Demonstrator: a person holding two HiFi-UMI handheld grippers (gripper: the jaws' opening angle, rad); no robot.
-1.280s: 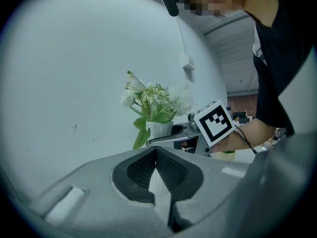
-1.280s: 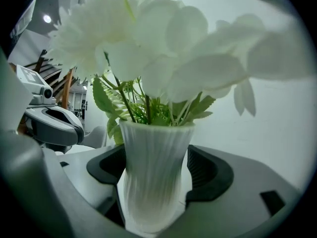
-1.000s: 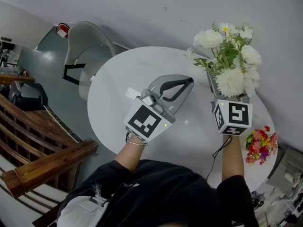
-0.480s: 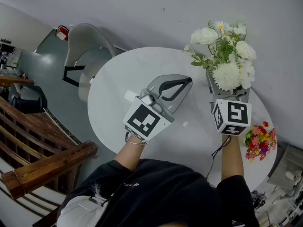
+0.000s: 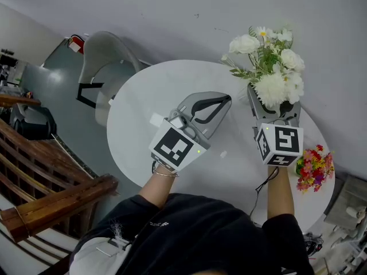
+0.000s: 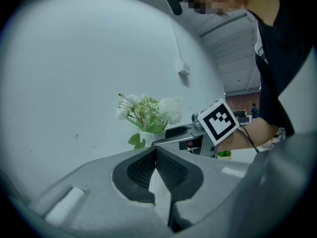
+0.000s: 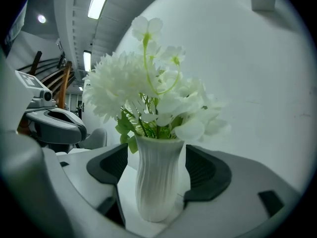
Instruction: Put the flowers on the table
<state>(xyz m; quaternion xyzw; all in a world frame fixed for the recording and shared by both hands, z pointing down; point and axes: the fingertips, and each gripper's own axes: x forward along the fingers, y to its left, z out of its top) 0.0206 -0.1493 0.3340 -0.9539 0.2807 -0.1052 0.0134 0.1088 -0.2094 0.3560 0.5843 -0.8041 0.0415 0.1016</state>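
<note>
Head view looks steeply down on the table [image 5: 143,102]; both low gripper views share the flowers [image 7: 148,90].

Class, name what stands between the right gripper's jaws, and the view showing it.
A white vase of white flowers stands between the jaws of the right gripper, seen in the right gripper view.

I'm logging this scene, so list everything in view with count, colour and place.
Table: one, white, round, under both grippers.
Vase: one, white, between the right gripper's fingers.
Flowers: one white bunch, in the vase.
Small flowers: one red, pink and yellow bunch, at the table's right edge.
Chair: one, grey, beyond the table.
Railing: one, brown wood, lower left.
Left gripper: grey, over the table, fingers together, empty.
Right gripper: grey, fingers apart beside the vase.
</note>
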